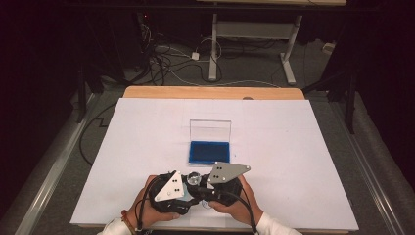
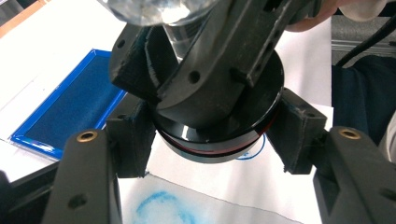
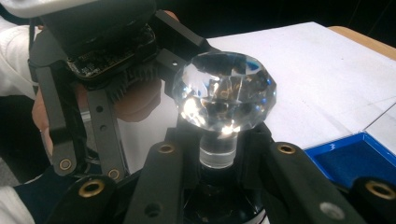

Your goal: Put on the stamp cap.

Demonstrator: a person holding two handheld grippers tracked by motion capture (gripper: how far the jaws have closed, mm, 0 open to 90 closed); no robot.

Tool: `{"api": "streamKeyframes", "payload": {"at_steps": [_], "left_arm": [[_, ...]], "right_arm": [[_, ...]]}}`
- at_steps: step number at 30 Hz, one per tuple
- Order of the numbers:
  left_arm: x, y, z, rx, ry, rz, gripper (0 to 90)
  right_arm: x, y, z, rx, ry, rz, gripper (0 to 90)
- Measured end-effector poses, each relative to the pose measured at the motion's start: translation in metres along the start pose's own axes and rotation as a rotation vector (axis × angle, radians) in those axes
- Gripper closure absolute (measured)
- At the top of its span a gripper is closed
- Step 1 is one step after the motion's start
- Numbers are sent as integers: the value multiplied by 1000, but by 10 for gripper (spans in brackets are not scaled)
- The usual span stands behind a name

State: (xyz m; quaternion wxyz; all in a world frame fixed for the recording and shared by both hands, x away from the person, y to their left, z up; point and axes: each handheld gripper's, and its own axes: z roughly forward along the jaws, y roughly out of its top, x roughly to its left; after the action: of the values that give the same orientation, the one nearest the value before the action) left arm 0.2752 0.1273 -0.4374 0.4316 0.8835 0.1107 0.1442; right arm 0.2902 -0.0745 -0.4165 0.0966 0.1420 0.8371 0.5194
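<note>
A stamp with a black round base (image 2: 219, 135) and a faceted crystal knob (image 3: 226, 91) is held by both grippers at the near edge of the table, just in front of the person. The left gripper (image 2: 212, 140) is clenched on the stamp's base, its pads pressed against the two sides of the black disc; the base is lifted slightly off the paper, and its underside cannot be made out. The right gripper (image 3: 217, 161) is clamped on the clear neck just under the knob, so the stamp is steadied top and bottom. This two-point hold is judged to keep the stamp upright and to give control for pressing down.

Blue ring marks (image 2: 161, 210) are seen on the white sheet (image 1: 293, 147) directly under and beside the base, so stamping is judged to be in hand. The hands (image 1: 161, 210) rest close together at the sheet's near edge; little room is left toward the person.

Farther out, at the sheet's middle, a blue ink pad (image 1: 209, 152) lies open with its clear lid (image 1: 210, 130) stood up behind it. It is set apart from the stamp, straight ahead, with bare paper between: an easy path for re-inking. Wide bare sheet is left to both sides. The wooden table edge (image 1: 213, 92) is seen beyond the sheet, then floor with cables (image 1: 161, 63).
</note>
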Motion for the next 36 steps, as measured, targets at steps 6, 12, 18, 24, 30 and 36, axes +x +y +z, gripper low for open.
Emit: {"api": "streamKeyframes", "payload": {"at_steps": [6, 12, 18, 24, 30, 36], "left_arm": [[5, -1, -3, -39, -50, -55, 364], [5, -2, -1, -22, -46, -63, 364], [8, -5, 0, 34, 2, -63, 363], [6, -5, 2, 94, 54, -21, 364], [6, -6, 4, 115, 61, 2, 364], [1, -7, 10, 144, 47, 27, 364]], "right_arm": [[2, -4, -2, -65, -8, -28, 750], [0, -7, -1, -74, -2, -28, 745], [-1, -7, -1, -37, -12, -21, 661], [-5, -9, 2, -6, -13, -1, 568], [-3, -4, -1, -25, -14, -18, 453], [-6, -1, -2, -45, -14, 2, 421]]}}
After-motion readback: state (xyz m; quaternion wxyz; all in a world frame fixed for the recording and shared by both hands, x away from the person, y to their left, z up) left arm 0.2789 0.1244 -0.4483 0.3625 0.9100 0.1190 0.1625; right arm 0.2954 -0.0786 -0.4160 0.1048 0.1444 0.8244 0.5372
